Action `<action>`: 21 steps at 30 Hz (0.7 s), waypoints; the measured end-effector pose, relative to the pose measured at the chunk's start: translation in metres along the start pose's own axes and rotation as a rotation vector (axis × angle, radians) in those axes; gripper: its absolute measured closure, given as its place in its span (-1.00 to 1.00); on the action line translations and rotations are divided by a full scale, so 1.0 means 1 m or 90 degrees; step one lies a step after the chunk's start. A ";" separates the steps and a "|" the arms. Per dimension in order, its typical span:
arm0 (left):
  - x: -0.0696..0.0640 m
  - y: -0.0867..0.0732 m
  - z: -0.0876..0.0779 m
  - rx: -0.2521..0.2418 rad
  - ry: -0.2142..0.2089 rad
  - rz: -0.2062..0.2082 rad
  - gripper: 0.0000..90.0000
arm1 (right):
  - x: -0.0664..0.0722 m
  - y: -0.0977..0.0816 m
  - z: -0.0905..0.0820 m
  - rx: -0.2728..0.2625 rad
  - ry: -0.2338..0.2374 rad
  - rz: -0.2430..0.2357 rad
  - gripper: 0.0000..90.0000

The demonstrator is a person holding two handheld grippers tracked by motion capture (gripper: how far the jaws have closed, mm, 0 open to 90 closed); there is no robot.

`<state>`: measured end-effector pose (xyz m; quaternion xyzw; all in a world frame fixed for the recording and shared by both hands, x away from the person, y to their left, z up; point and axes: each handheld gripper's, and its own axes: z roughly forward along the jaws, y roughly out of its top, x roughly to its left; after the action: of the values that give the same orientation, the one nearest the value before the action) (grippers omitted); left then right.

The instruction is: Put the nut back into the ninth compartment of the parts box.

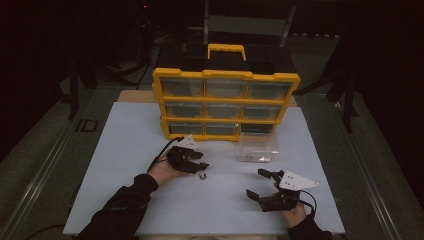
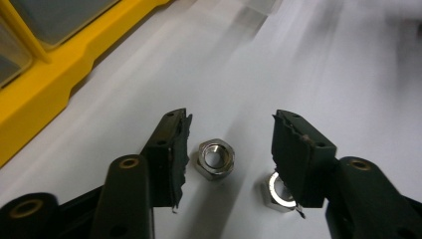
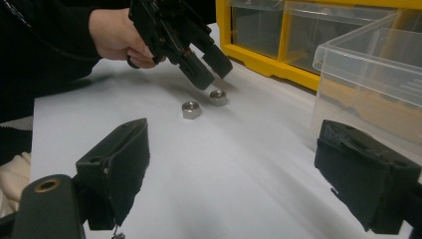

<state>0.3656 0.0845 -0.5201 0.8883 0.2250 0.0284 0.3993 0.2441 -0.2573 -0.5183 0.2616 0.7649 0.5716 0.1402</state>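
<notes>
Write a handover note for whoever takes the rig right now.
Left gripper: low over the mat, jaws open around one nut, pads not touching it. A second nut lies partly under its right jaw.
Right gripper: open, empty, idle near the clear drawer, which sits out of the yellow organizer.
Done: nothing gripped yet.
Left: grip the nut; likely both go into the drawer.

The left tongs (image 1: 200, 167) tilt steeply down toward the surface (image 1: 150, 145), jaws partly apart with nothing pressed between the pads. A dark-sleeved forearm leads to the hand (image 3: 117, 37) gripping them. The right tongs (image 1: 261, 184) sit low and near level, jaws spread wide and empty.
</notes>
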 end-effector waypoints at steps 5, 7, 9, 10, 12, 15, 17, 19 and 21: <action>0.001 -0.002 0.005 0.016 0.007 0.004 0.18 | 0.000 0.000 0.000 0.000 0.000 0.001 -0.69; 0.001 -0.002 0.008 0.024 0.013 0.008 0.20 | 0.000 0.000 0.000 0.000 0.001 0.001 -0.69; 0.002 -0.003 0.010 0.028 0.013 0.008 0.24 | 0.000 0.000 0.000 0.001 0.001 0.002 -0.69; 0.002 -0.004 0.010 0.031 0.014 0.010 0.27 | 0.000 0.000 -0.001 0.001 0.001 0.002 -0.69; 0.002 -0.004 0.012 0.036 0.020 0.013 0.31 | 0.000 0.000 -0.001 0.000 0.001 0.003 -0.69; 0.000 -0.005 0.014 0.047 0.021 0.024 0.35 | 0.000 0.000 -0.001 0.001 0.001 0.002 -0.69; -0.002 -0.004 0.016 0.054 0.027 0.038 0.41 | 0.000 0.000 0.000 0.001 0.001 0.003 -0.69; -0.003 -0.004 0.016 0.055 0.034 0.040 0.45 | 0.000 0.000 0.000 0.001 0.000 0.002 -0.69; -0.003 -0.004 0.017 0.055 0.035 0.042 0.49 | 0.000 0.000 0.000 0.001 0.000 0.002 -0.69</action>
<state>0.3650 0.0737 -0.5338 0.9107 0.2074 0.0562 0.3527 0.2442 -0.2578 -0.5183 0.2629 0.7649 0.5714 0.1388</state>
